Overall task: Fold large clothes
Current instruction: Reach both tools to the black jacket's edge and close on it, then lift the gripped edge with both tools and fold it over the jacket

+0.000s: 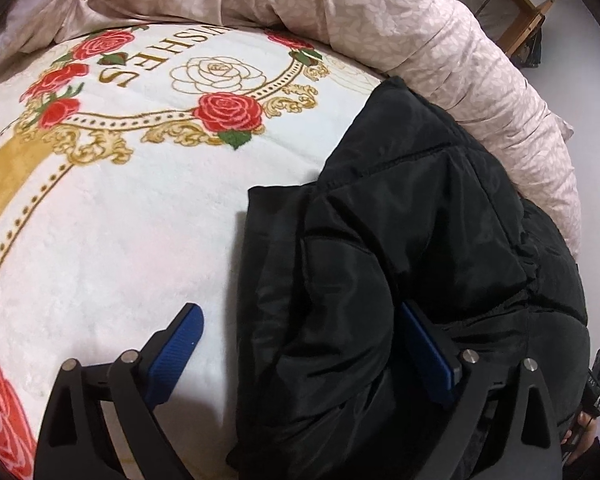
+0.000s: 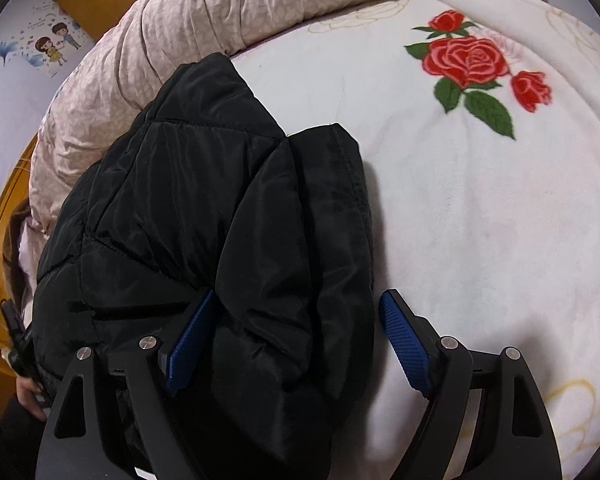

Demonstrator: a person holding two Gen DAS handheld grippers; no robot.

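On the white rose-print blanket [image 1: 140, 220], near the bunched pink quilt [image 1: 440, 40], lies the folded black padded jacket [image 1: 400, 240]. The left gripper [image 1: 300, 356] stands released, jaws wide, straddling the jacket's left edge. The right gripper [image 2: 296, 344] is likewise released, straddling the right edge; neither clamps the fabric.

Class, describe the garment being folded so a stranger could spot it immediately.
Start at the white rose-printed blanket covering the bed. Near its edge, below the bunched pink quilt, lies a padded jacket. It is the only black, glossy, stitched item there.
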